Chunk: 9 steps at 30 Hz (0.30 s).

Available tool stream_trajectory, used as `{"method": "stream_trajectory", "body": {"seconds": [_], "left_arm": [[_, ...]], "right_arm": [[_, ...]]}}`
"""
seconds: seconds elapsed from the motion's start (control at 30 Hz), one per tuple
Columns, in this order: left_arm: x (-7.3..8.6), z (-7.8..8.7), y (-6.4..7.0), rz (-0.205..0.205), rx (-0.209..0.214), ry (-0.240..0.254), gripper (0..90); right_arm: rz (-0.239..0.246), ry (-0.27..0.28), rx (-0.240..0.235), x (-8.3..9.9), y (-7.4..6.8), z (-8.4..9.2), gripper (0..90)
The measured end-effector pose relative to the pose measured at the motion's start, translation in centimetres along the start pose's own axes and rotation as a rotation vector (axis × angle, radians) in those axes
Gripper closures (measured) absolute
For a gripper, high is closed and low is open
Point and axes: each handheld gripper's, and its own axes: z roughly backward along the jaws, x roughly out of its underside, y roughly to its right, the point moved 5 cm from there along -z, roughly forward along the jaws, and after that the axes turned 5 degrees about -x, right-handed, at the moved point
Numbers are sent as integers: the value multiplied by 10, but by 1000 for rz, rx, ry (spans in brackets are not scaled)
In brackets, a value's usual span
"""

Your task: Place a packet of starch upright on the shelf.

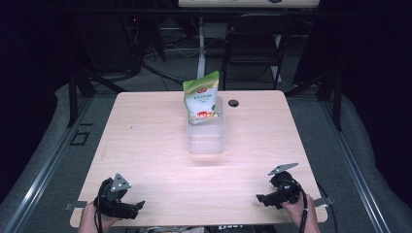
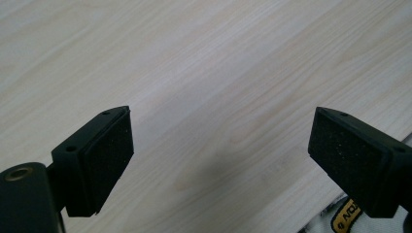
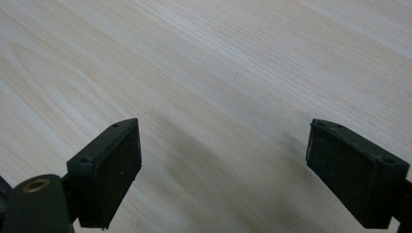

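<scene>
Two grippers: both near edge, well apart.
L gripper [image 1: 140,206]: jaws wide, empty.
R gripper [image 1: 259,198]: jaws wide, empty.
Bag [image 1: 201,98]: upright in clear tub [image 1: 206,138], far centre.

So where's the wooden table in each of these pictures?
High view: the table spans the middle, with a bag and clear box toward its far side, and the left gripper and right gripper at its near edge.
Left gripper view: it lies behind the open jaws; its edge cuts the lower right corner.
Right gripper view: it lies behind the open jaws.
Shared landmark: the pale wood grain.
</scene>
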Motion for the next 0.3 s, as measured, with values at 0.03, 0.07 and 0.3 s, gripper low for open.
{"method": "stream_trajectory", "body": {"seconds": [0.03, 0.07, 0.3], "left_arm": [[0, -2, 0, -3, 12, -4, 87], [0, -4, 0, -6, 19, -8, 86], [-4, -9, -2, -3, 58, 5, 62]], "right_arm": [[2, -5, 4, 0, 1, 0, 123], [2, -5, 4, 0, 1, 0, 122], [2, 3, 0, 0, 1, 0, 118]]}}
